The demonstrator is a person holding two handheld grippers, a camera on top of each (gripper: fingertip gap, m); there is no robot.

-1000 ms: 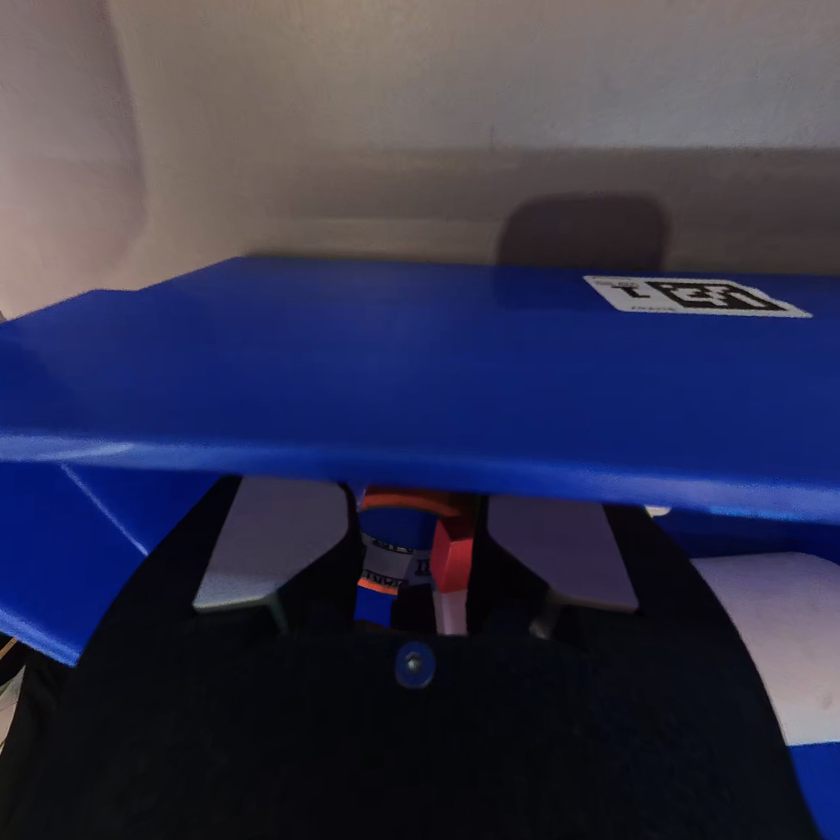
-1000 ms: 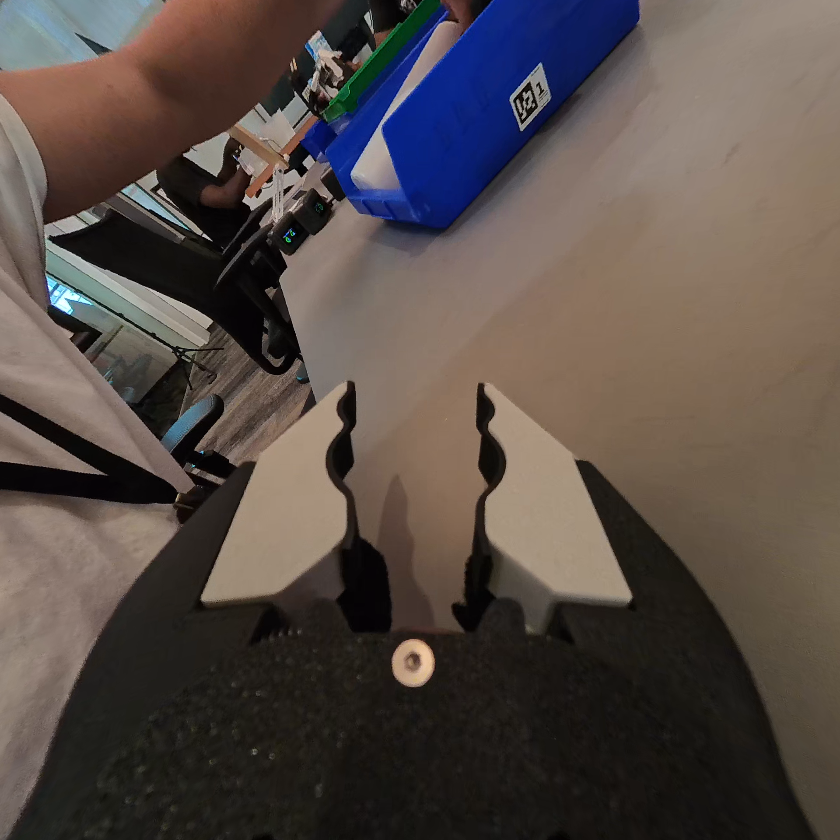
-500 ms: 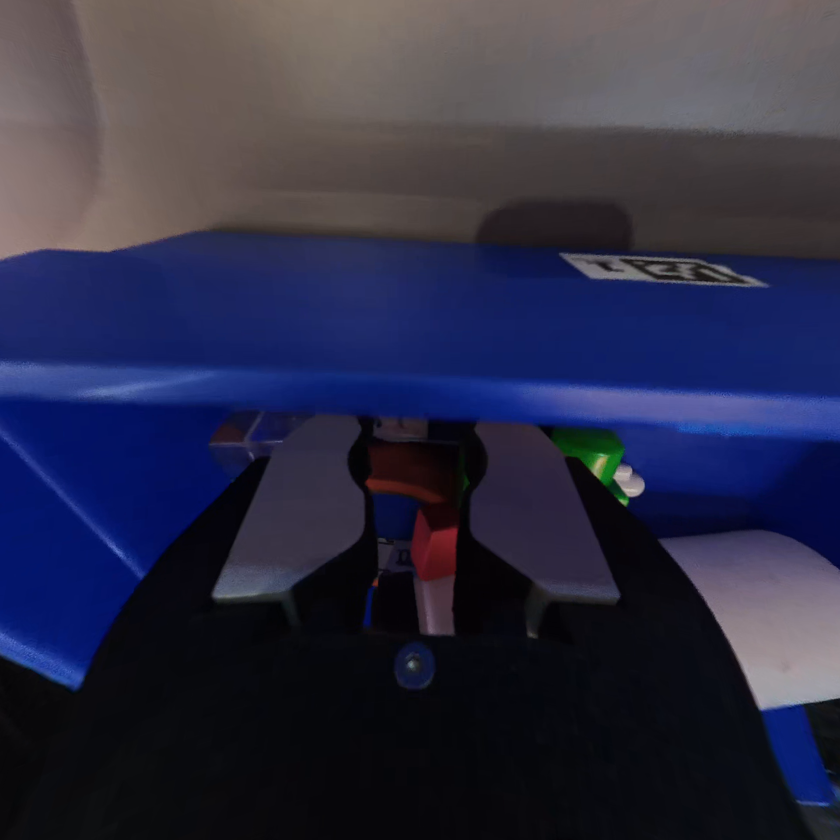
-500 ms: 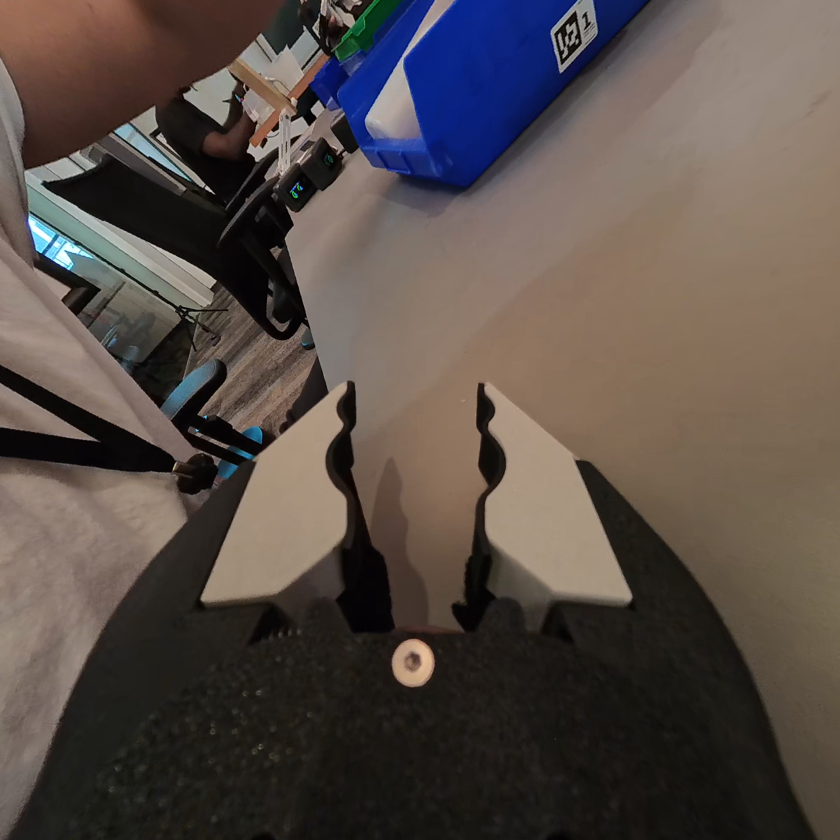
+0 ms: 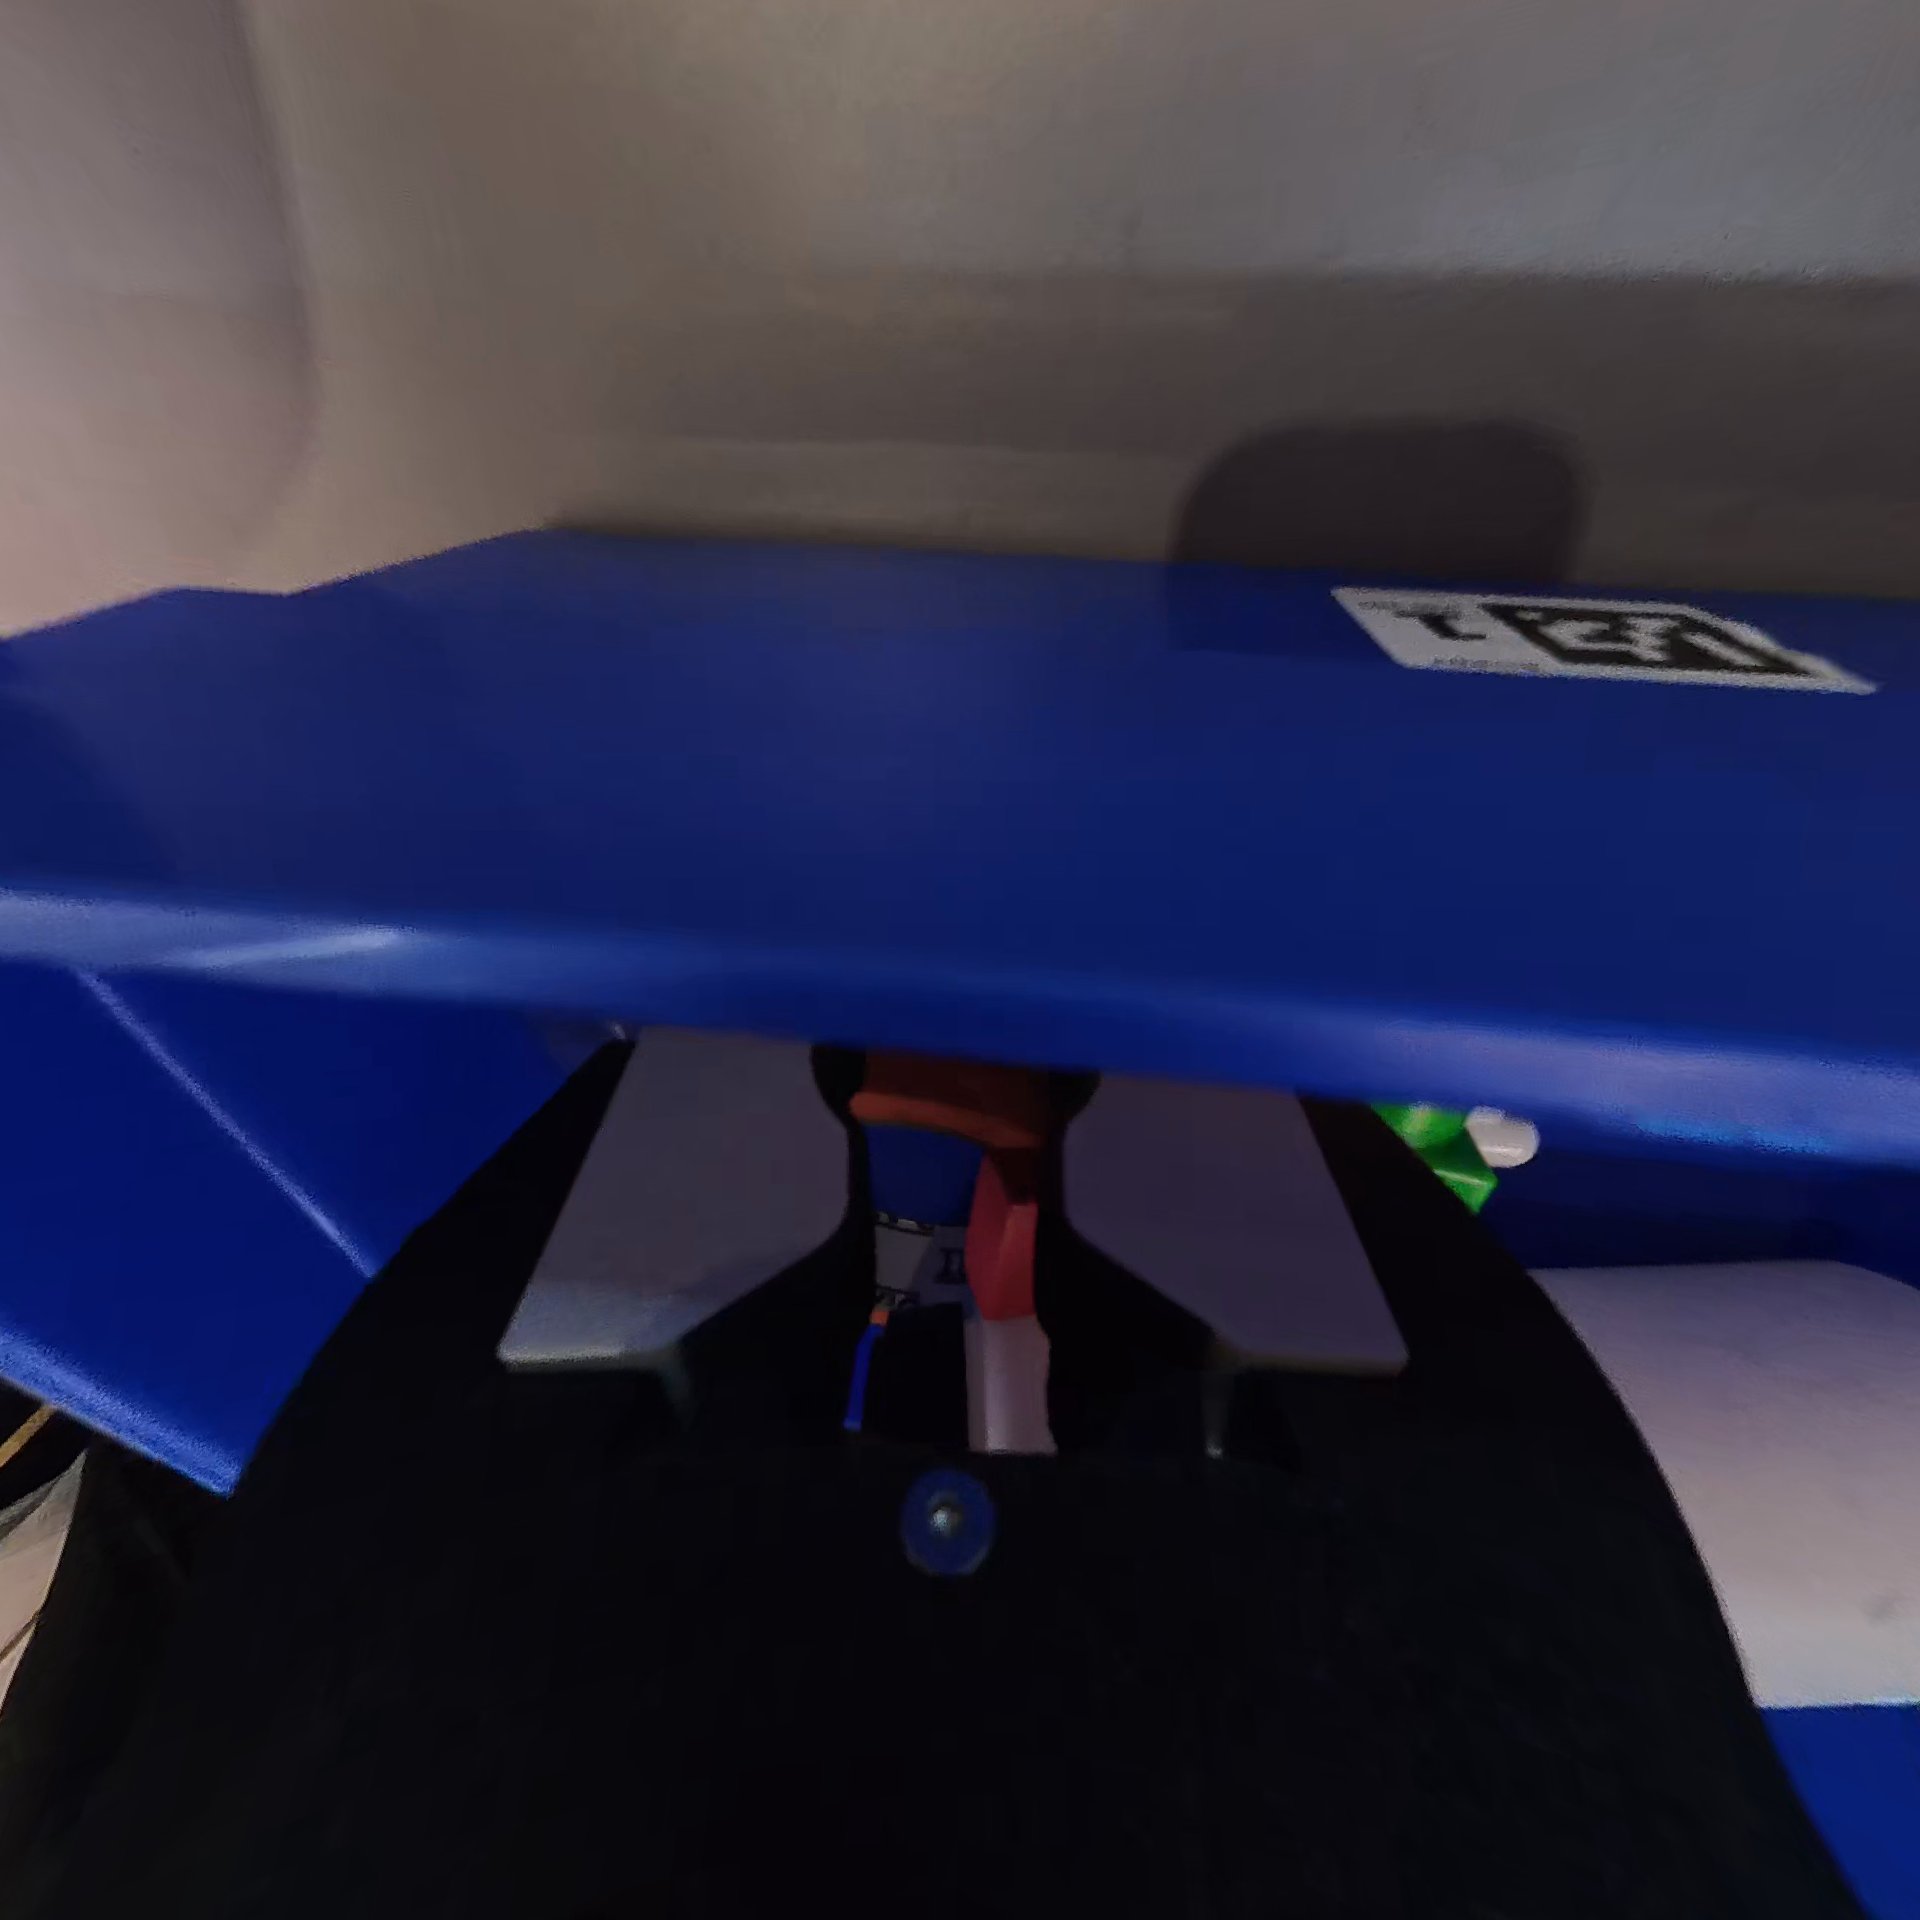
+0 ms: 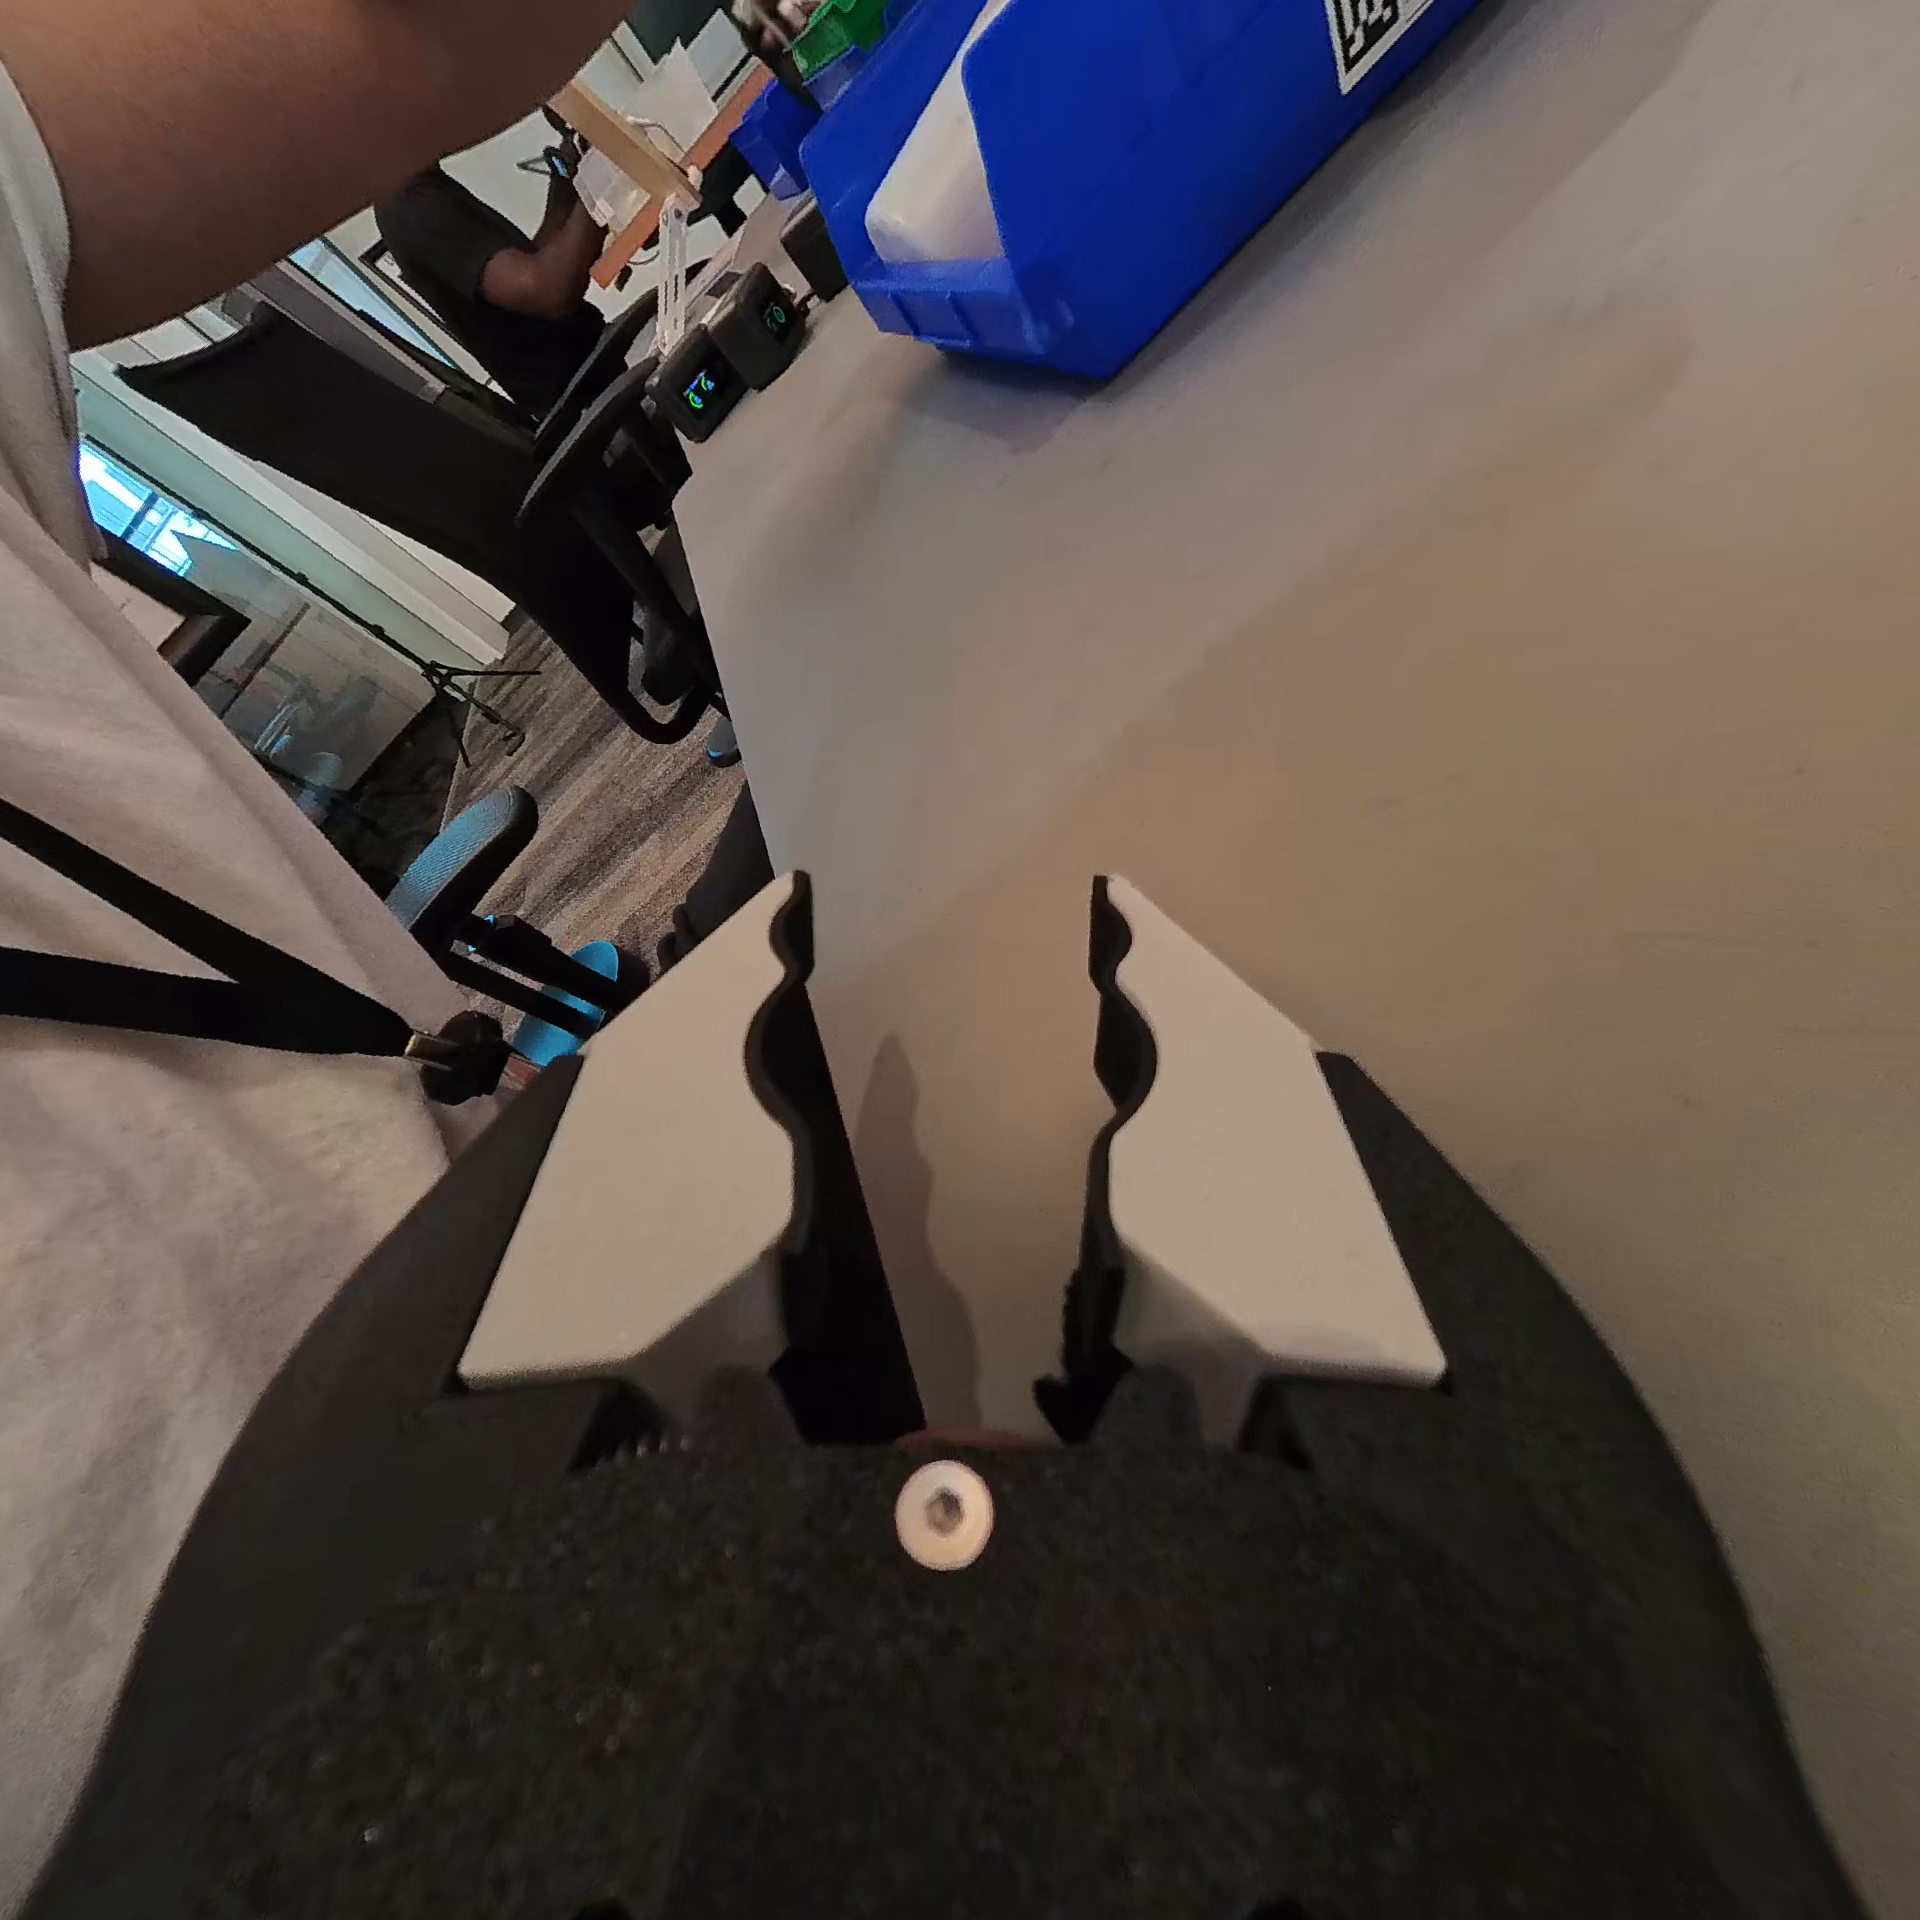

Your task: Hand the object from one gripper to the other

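Note:
In the left wrist view my left gripper reaches into a blue bin, whose rim hides the fingertips. The jaws stand close around a small object with a blue body, an orange-red cap and a red and white part. The object fills the gap between them. In the right wrist view my right gripper is open and empty, low over the grey table. The same blue bin stands far ahead of it at the top.
A green piece and a white roll lie in the bin right of my left gripper. In the right wrist view a person's arm and light shirt are on the left. Small black devices sit by the table edge, office chairs beyond. My right fingertips sit around 45 cm from my left ones.
My left jaws have narrowed onto the blue and orange object, which stays fixed between them while the bin rim and the green piece shift. My right gripper has drifted over the table, still open.

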